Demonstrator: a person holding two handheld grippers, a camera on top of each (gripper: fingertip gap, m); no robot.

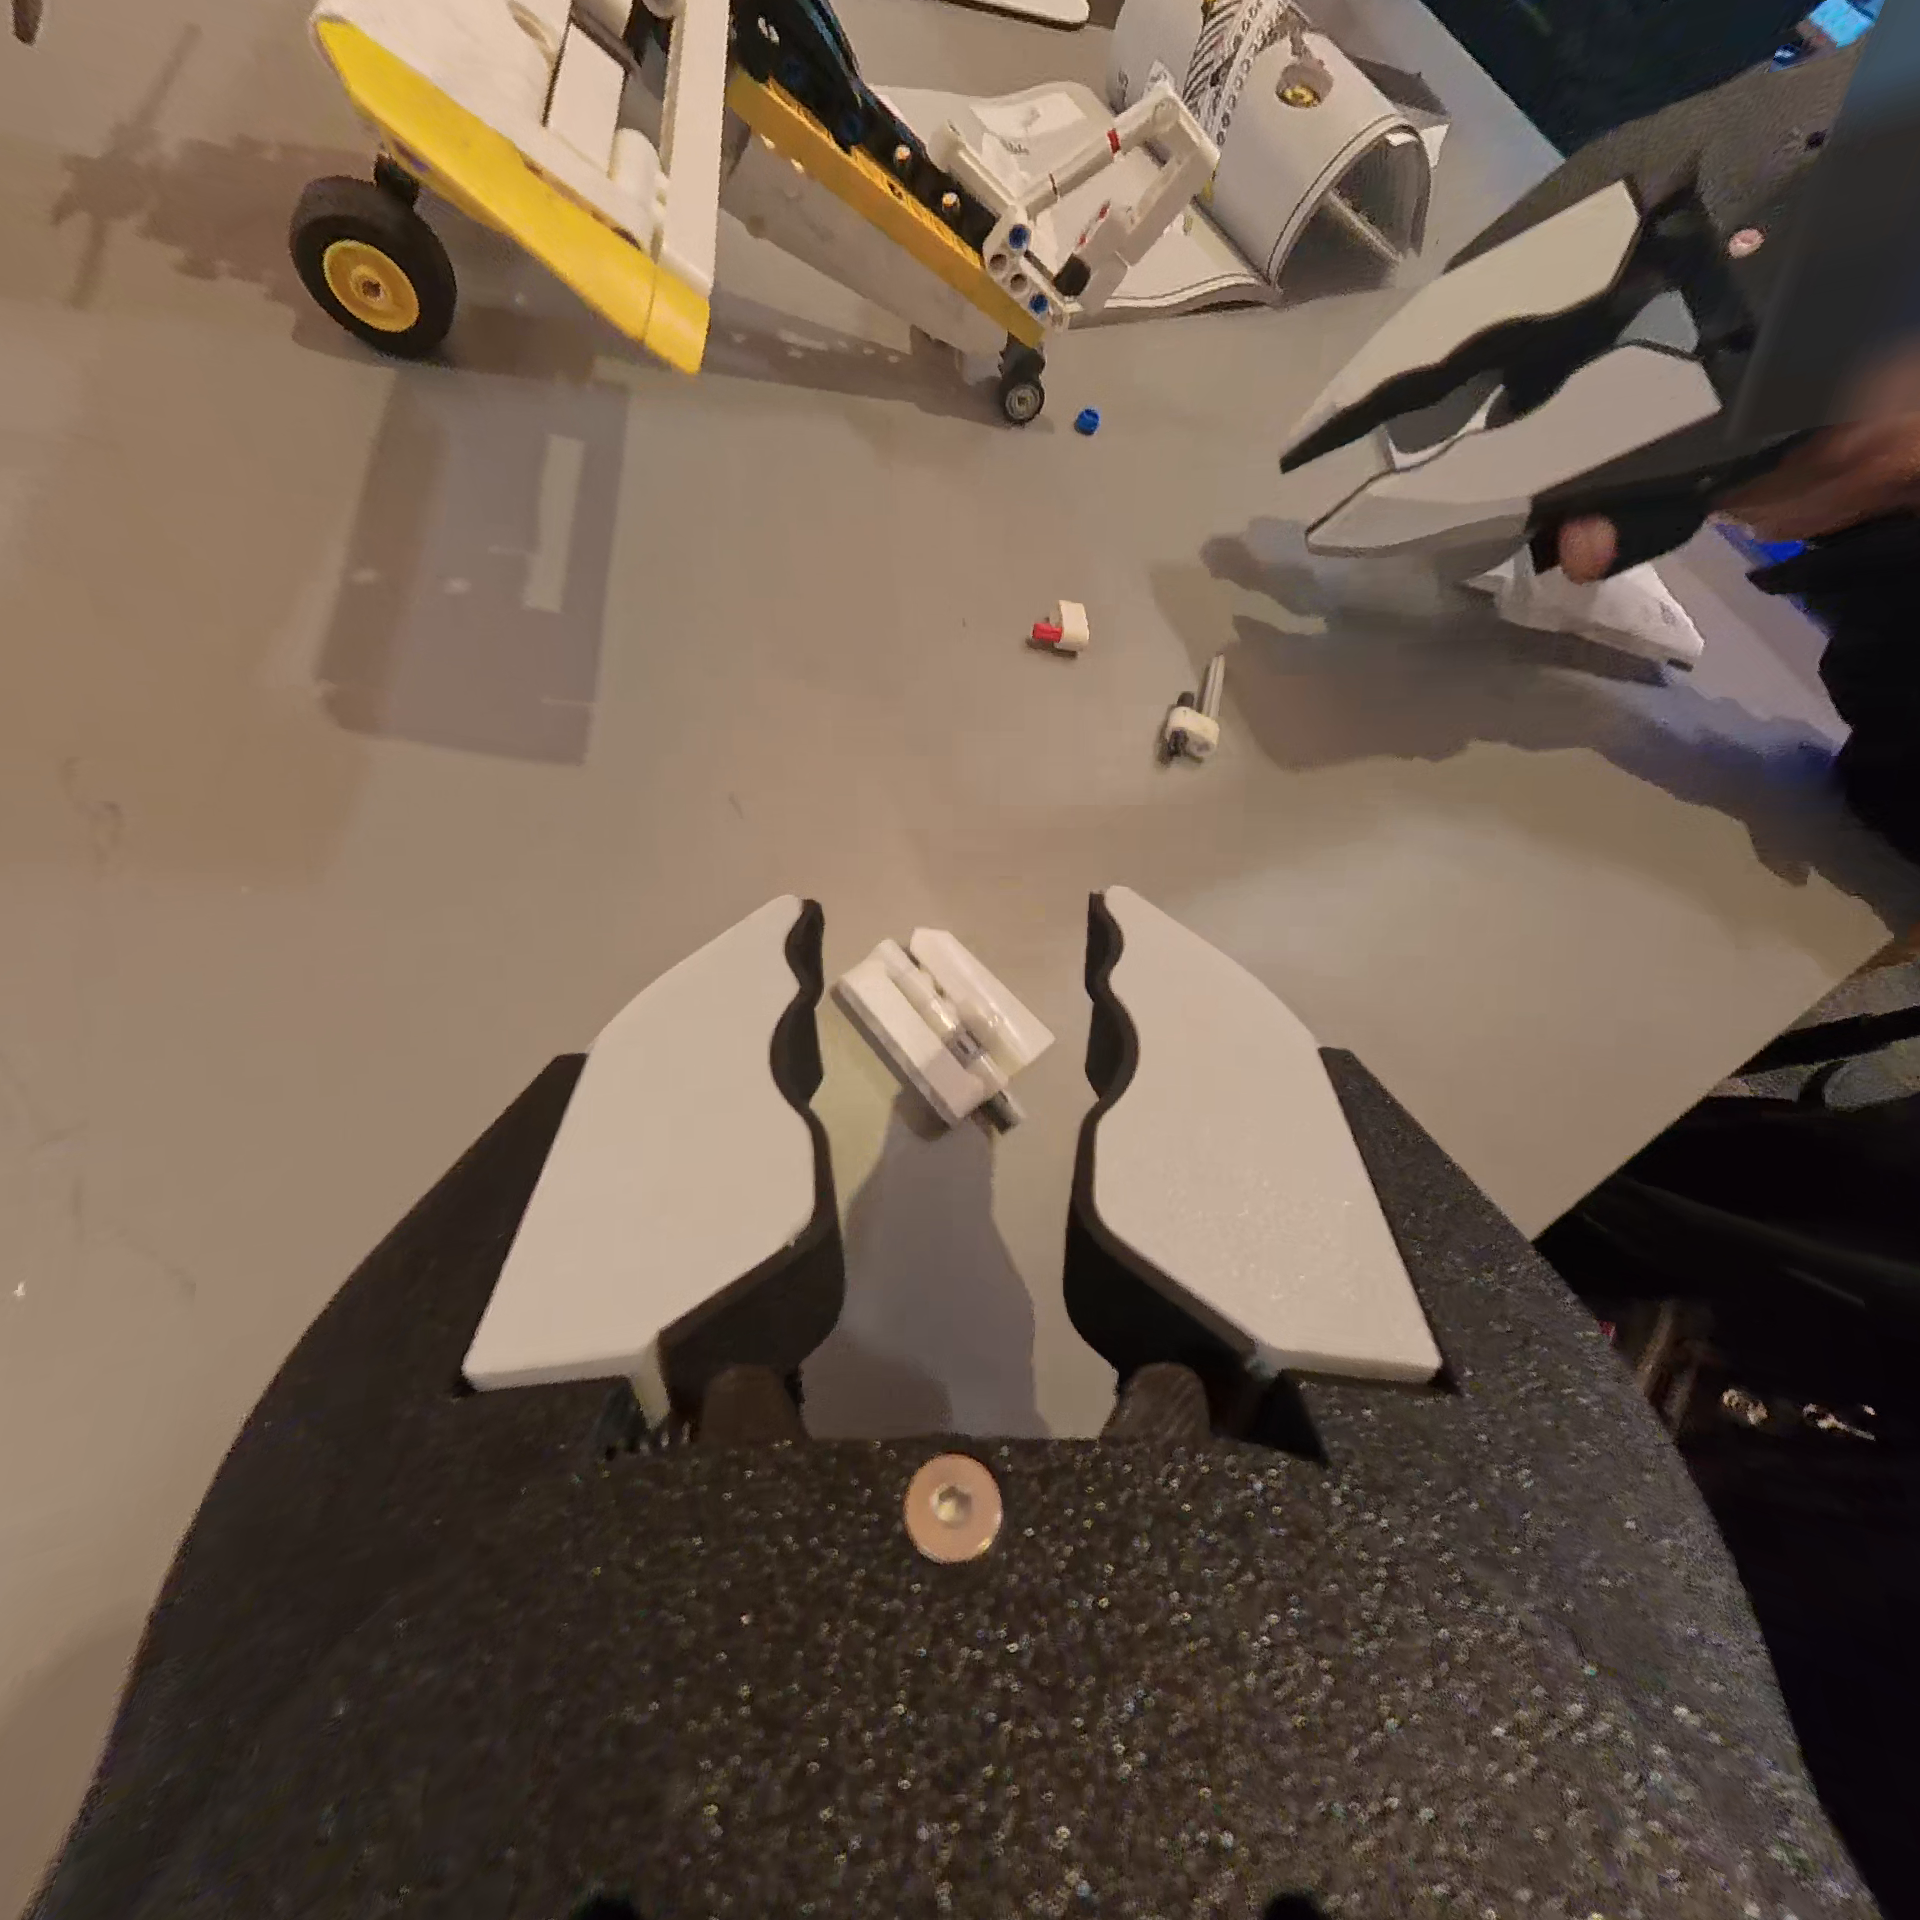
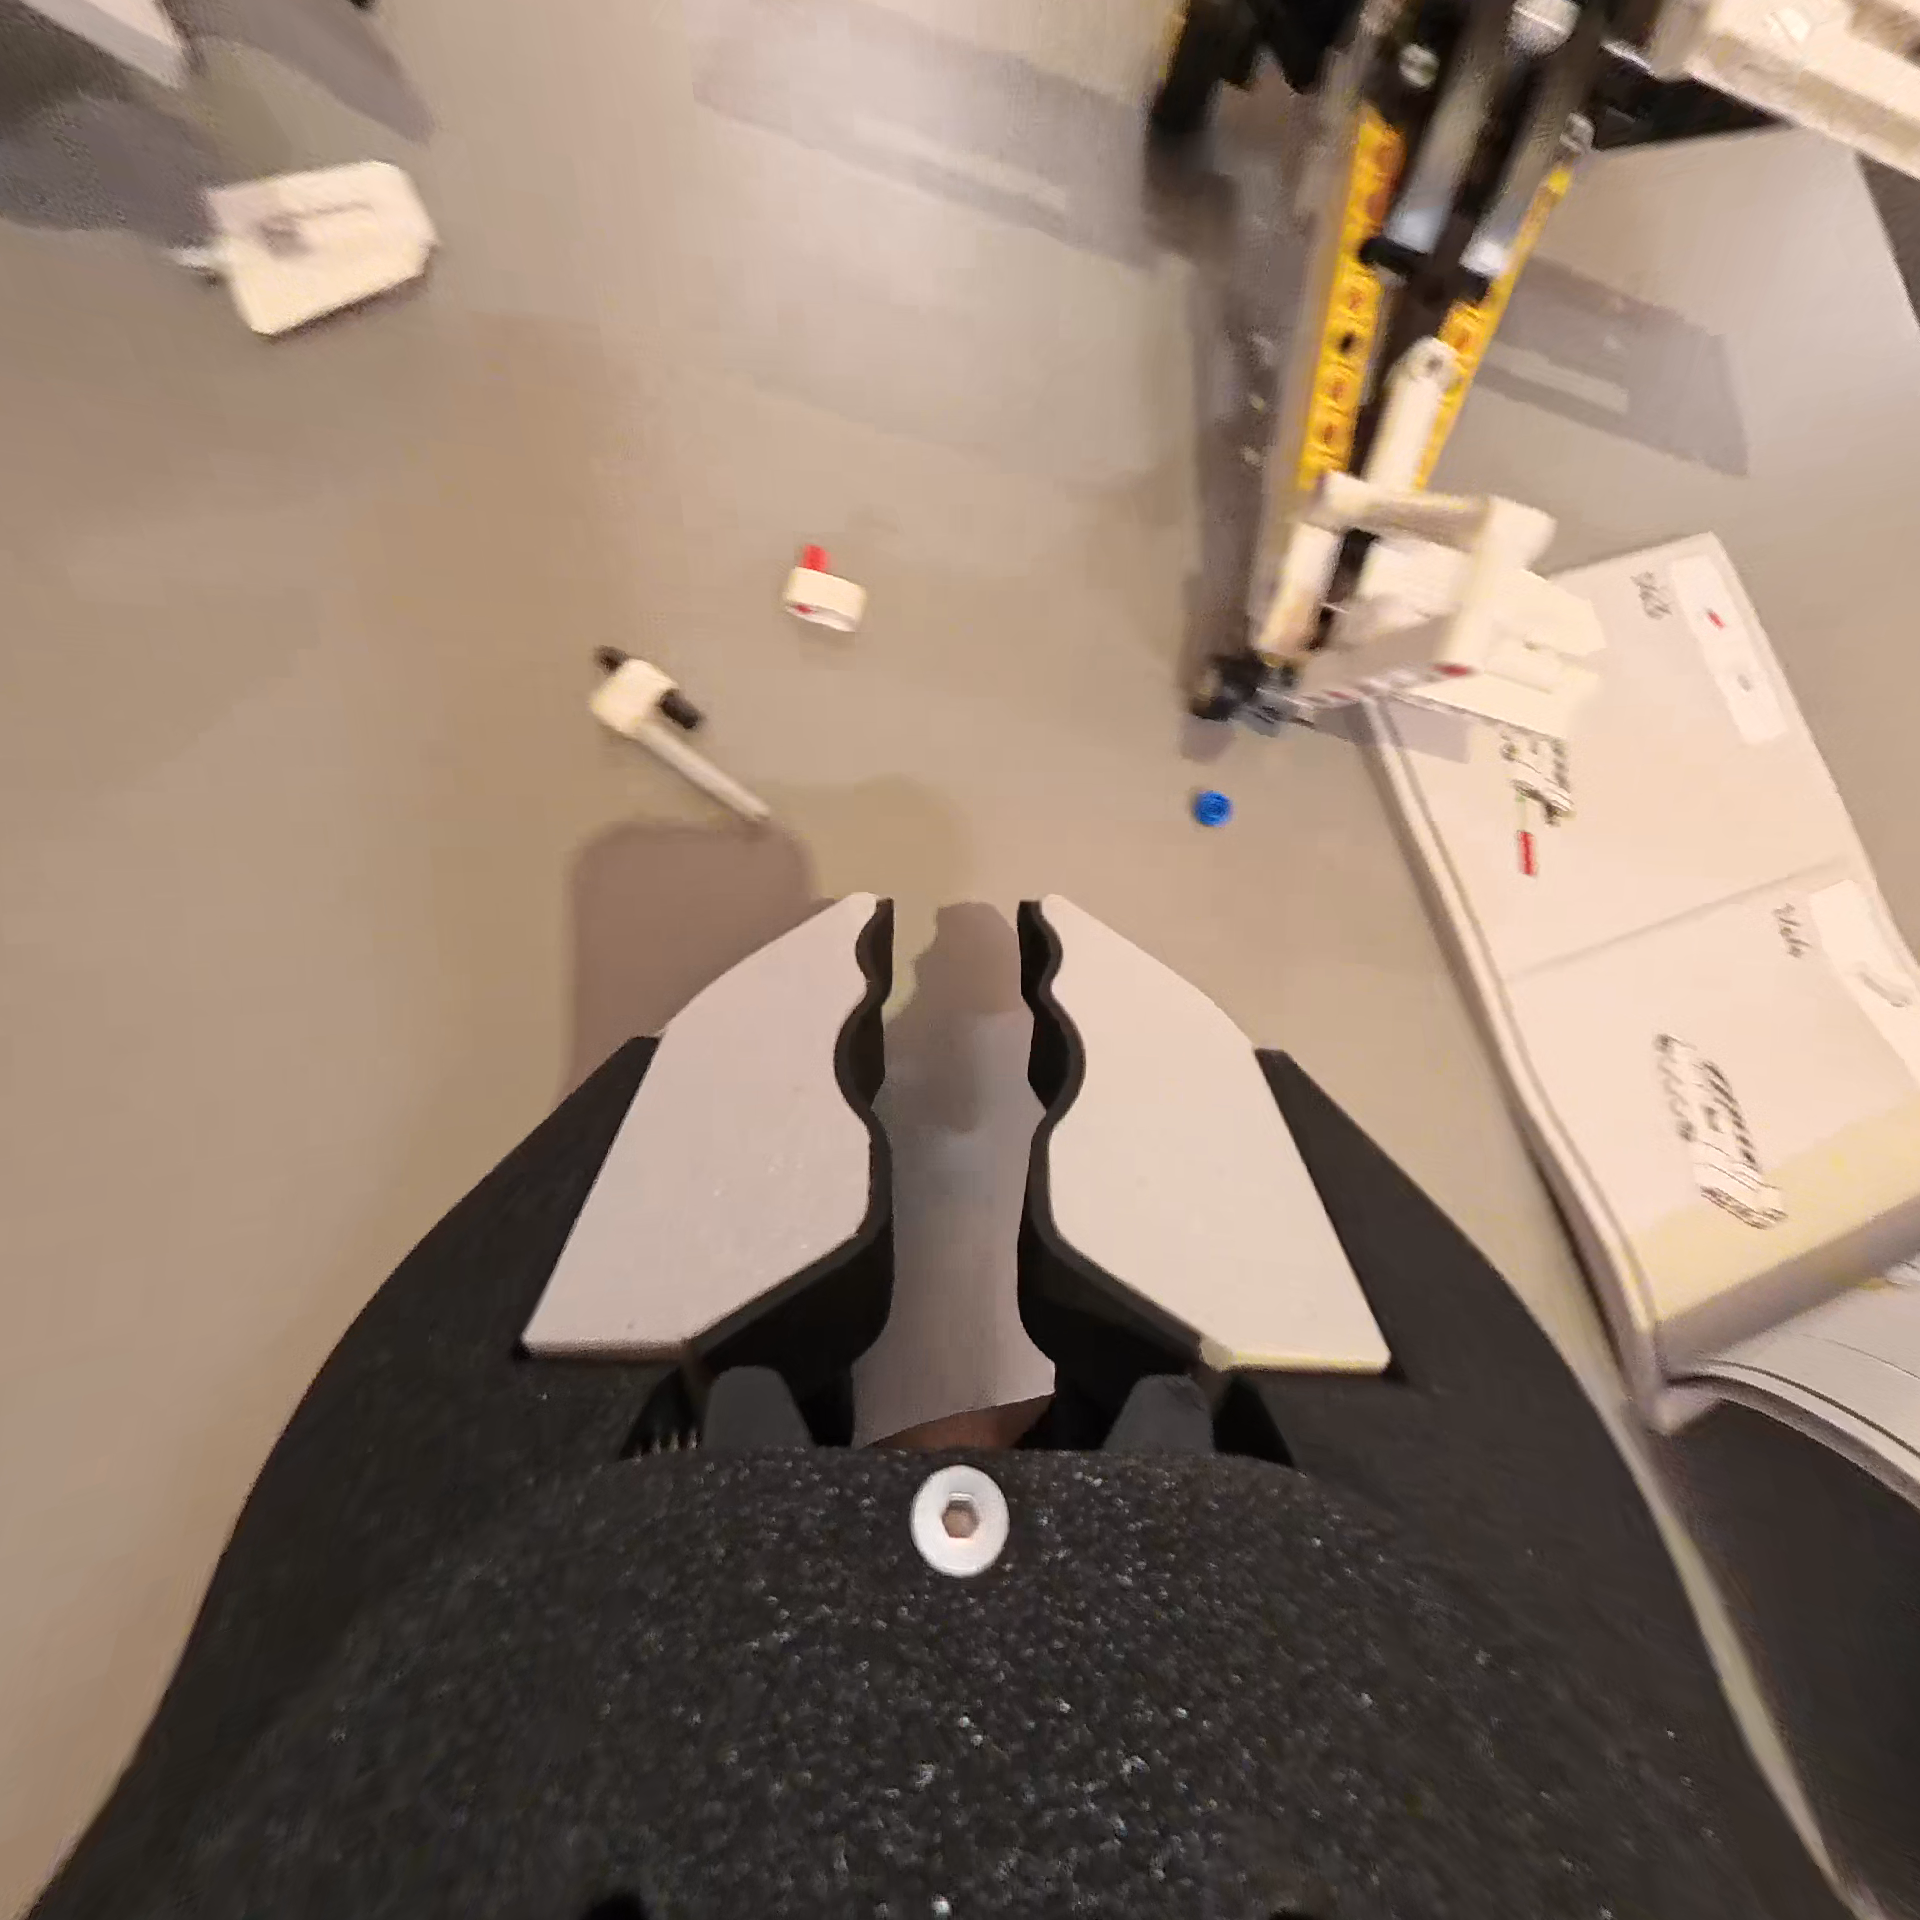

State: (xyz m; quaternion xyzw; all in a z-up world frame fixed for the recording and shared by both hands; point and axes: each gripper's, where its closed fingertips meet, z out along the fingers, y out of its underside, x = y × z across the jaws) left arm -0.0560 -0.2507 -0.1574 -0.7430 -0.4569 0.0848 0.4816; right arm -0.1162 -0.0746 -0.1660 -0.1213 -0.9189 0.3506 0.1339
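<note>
- On the grey tabletop (image 1: 312, 935): left gripper (image 1: 954, 914) low over the surface, jaws spread wide, gripping nothing.
- Between its fingers, lying skewed on the table: small white plastic block assembly with a grey pin through it (image 1: 940, 1023), a clear gap to the right pad, very close to the left pad, contact there not possible to tell.
- Farther ahead, well apart: small white brick piece with a red peg (image 1: 1062, 627), white connector with a grey axle and black pin (image 1: 1193, 717), tiny blue round stud (image 1: 1087, 420).
- At the back: yellow and white toy aeroplane model of plastic bricks (image 1: 582, 177), open instruction booklet (image 2: 1683, 987) beside it.
- Right gripper (image 2: 954, 914) above bare table, jaws partly apart, nothing between them; nearest thing the white connector, just ahead to its left.
- Toward the far left in the right wrist view: flat white paper tag (image 2: 317, 244).
</note>
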